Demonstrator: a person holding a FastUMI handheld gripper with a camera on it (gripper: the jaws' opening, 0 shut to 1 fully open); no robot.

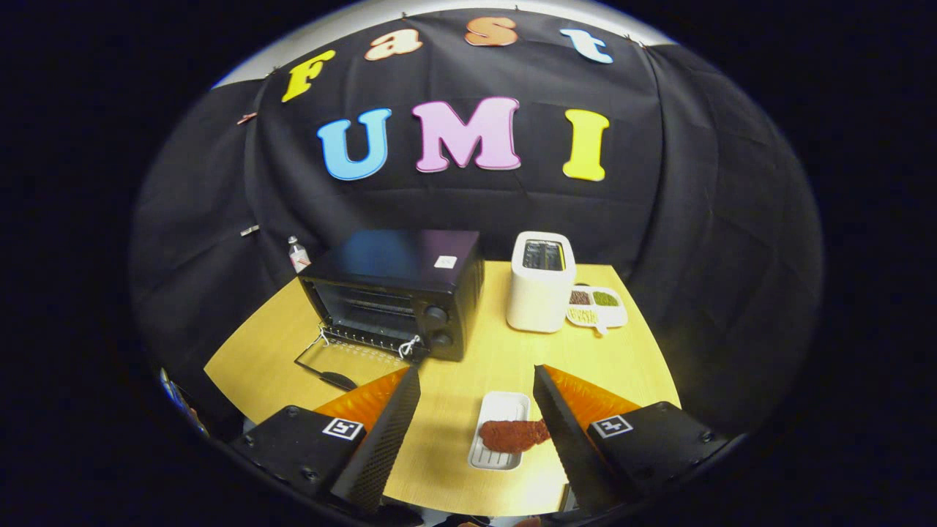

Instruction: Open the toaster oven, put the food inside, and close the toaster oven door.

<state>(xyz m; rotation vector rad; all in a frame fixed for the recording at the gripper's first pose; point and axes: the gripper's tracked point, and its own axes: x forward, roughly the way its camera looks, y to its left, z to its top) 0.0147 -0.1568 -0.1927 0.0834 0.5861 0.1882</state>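
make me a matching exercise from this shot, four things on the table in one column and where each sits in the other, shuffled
Things
1. toaster oven
2. white toaster
3. tray with the food
4. divided dish

Places
A. between the fingers of the open claw
B. beside the toaster, on the side away from the oven
C. far side of the table, door down, a small bottle behind it
D. between the oven and the divided dish

Pairs: 1-C, 2-D, 3-A, 4-B

Wooden table holds toaster oven, toaster, trays.
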